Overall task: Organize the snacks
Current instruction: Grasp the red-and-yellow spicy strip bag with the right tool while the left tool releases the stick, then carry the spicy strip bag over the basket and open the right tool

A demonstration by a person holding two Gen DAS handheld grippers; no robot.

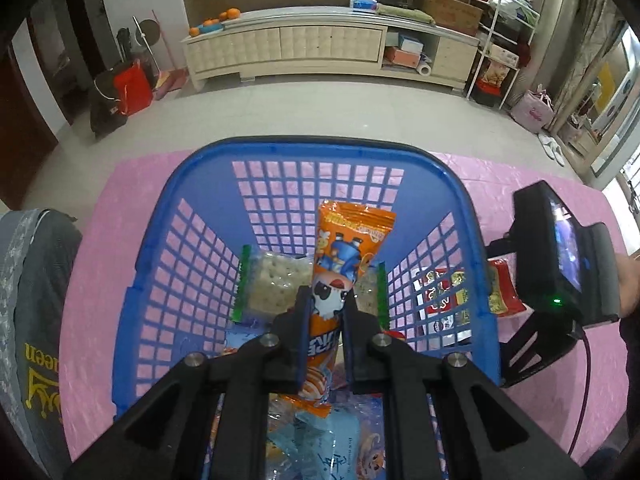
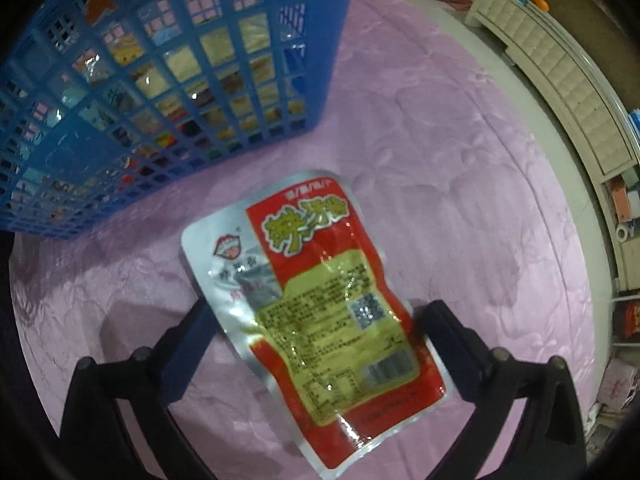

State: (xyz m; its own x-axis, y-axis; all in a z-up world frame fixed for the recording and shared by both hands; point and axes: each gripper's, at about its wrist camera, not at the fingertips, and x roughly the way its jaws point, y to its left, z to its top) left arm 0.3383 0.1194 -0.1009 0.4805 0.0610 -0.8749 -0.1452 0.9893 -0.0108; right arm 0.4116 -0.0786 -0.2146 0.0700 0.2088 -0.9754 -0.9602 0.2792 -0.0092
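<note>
While my left gripper pinches an orange packet over the basket, my right gripper is spread wide around a red pouch.

Both views are fisheye, so straight lines bow: the cabinet curves along the top of the left wrist view and bends down the right edge of the right wrist view, and black vignette fills every corner. The left wrist view is evenly bright, sharp in the middle, softer toward the lower edge. Daylight glows at its far right. The right wrist view is dimmer, with a purplish cast on the pink cloth. Glare spots shine on the red packet. Soft shadows fall under the blue basket at left.
</note>
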